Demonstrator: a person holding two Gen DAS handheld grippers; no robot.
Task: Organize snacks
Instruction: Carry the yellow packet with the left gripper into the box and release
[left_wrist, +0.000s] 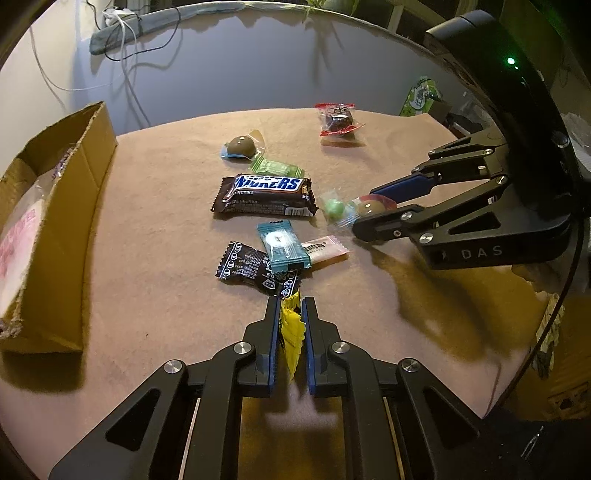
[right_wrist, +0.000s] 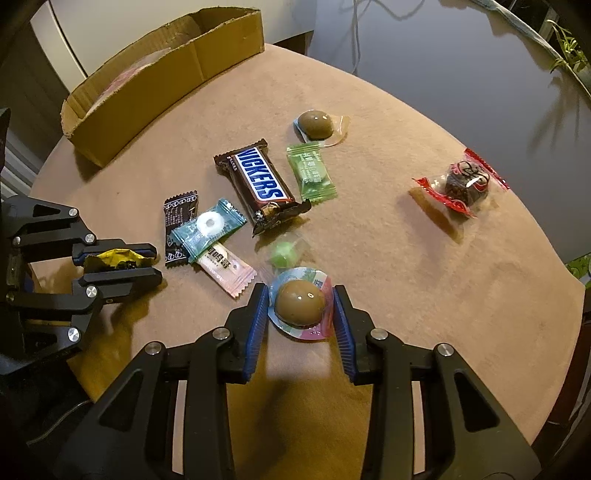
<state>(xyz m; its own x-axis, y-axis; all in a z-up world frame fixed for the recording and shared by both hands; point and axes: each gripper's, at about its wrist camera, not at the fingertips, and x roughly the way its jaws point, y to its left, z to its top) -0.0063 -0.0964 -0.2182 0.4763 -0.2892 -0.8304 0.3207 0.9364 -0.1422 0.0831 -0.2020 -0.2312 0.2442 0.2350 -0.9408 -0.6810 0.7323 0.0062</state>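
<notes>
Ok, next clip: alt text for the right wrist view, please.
The right gripper closes around a brown dome-shaped candy on a tan table. At left, the left gripper pinches a yellow wrapper. Beyond lie a Snickers bar, other wrapped sweets and a cardboard box.

Home room, cloth-covered table (left_wrist: 147, 221), houseplant (right_wrist: 569, 48), trailing cables (left_wrist: 122, 48)

A Snickers bar (right_wrist: 260, 188) lay flat mid-counter, a green-wrapped candy (right_wrist: 312, 173) just beside it. A teal mint packet (right_wrist: 209, 229) overlapped a black wrapper (right_wrist: 178, 221) and a pink sachet (right_wrist: 229, 269). A yellow wrapper (left_wrist: 291, 328) sat pinched upright; a brown dome candy (right_wrist: 300, 305) sat between blue pads; a red-wrapped sweet (right_wrist: 463, 184) lay well apart
</notes>
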